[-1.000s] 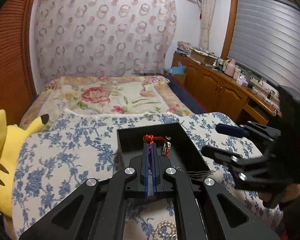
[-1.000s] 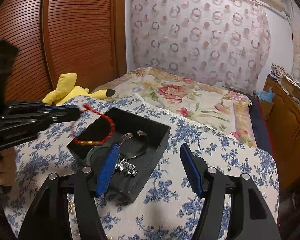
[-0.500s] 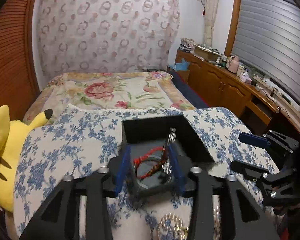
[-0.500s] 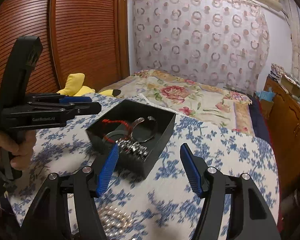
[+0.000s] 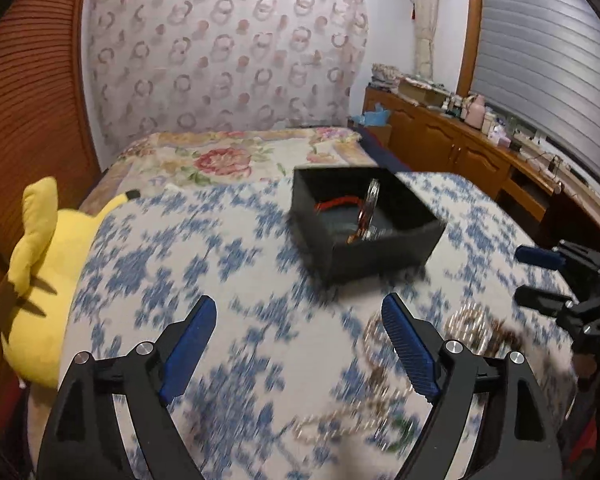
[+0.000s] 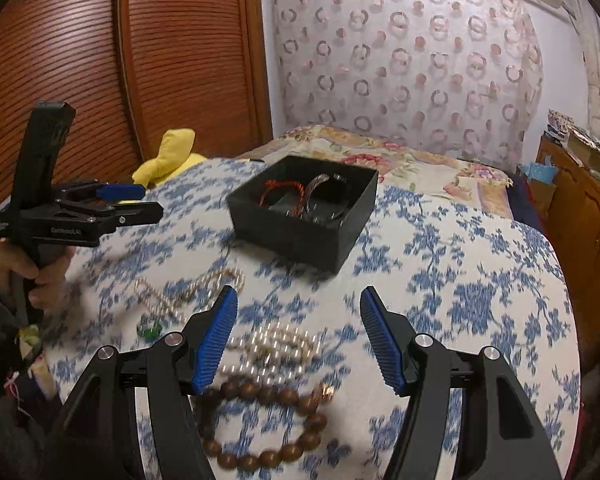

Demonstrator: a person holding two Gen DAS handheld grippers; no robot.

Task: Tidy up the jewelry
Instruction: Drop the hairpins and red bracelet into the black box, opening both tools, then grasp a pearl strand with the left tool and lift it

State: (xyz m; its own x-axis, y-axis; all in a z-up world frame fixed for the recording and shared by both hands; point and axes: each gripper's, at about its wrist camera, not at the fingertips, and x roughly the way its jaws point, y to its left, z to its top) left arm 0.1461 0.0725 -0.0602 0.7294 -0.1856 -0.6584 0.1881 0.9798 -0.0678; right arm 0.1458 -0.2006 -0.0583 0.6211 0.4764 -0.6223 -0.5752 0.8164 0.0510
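A black open box [image 5: 380, 236] [image 6: 320, 236] sits on the blue-flowered cloth. It holds a red cord bracelet [image 5: 338, 203] [image 6: 282, 191] and silver bangles [image 6: 326, 192]. My left gripper [image 5: 298, 340] is open and empty, pulled back from the box; it also shows in the right wrist view [image 6: 132, 200]. My right gripper [image 6: 296, 328] is open and empty above loose jewelry: a pearl strand [image 6: 276, 344], a brown bead bracelet [image 6: 268, 424], a beaded chain [image 6: 188, 292] and a green ring [image 6: 150, 330]. The right gripper also shows at the right edge of the left wrist view [image 5: 540, 276].
A yellow plush toy [image 5: 48, 280] [image 6: 168, 156] lies at the cloth's left edge. A flowered bed [image 5: 228, 156] lies behind the box. Wooden cabinets [image 5: 460, 152] with clutter stand at the right. A wooden slatted wall [image 6: 120, 60] is at the left.
My left gripper opened, dropped the red cord bracelet into the box and drew back. The right gripper also pulled back, bringing the loose jewelry into view.
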